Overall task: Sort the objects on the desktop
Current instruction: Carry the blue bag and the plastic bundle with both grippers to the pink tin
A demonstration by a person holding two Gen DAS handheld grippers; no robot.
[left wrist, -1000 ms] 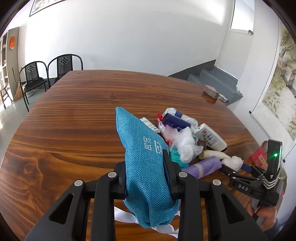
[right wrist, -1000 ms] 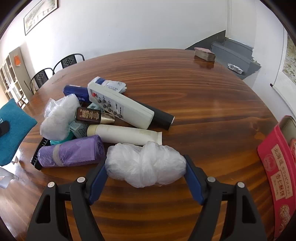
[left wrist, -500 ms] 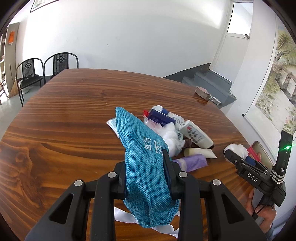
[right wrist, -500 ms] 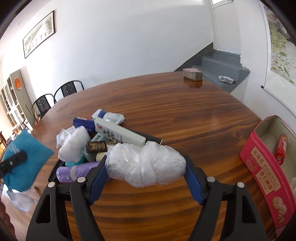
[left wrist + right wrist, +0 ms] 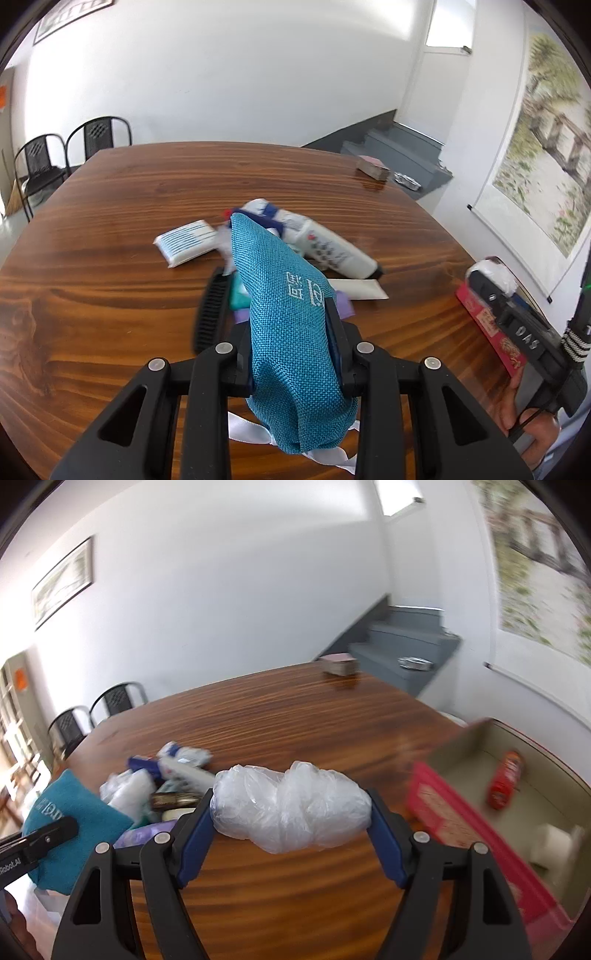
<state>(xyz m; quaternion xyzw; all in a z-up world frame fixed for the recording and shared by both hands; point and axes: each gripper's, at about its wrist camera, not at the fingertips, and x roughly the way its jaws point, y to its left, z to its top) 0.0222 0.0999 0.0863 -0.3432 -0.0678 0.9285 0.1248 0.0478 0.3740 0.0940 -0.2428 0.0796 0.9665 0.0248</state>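
Observation:
My left gripper (image 5: 291, 354) is shut on a teal woven pouch (image 5: 288, 310) and holds it above the wooden table (image 5: 110, 236). My right gripper (image 5: 291, 812) is shut on a white bundle of plastic bags (image 5: 290, 806), held above the table just left of the red box (image 5: 476, 834). In the left wrist view the right gripper (image 5: 495, 291) hangs over the red box (image 5: 491, 332) at the right edge. The pile of objects (image 5: 295, 243) lies mid-table: a white remote (image 5: 332, 251), a black comb (image 5: 210, 314), a tissue pack (image 5: 184, 247).
The red box is open and holds a red can (image 5: 504, 779) and a white item (image 5: 554, 845). A brown block (image 5: 373, 170) sits at the far table edge. Two black chairs (image 5: 70, 147) stand beyond the table's left. Grey stairs (image 5: 402, 653) lie behind.
Both grippers rose and swung right with their loads. My right gripper moved from beside the pile to the red box. The tissue pack and comb came into view.

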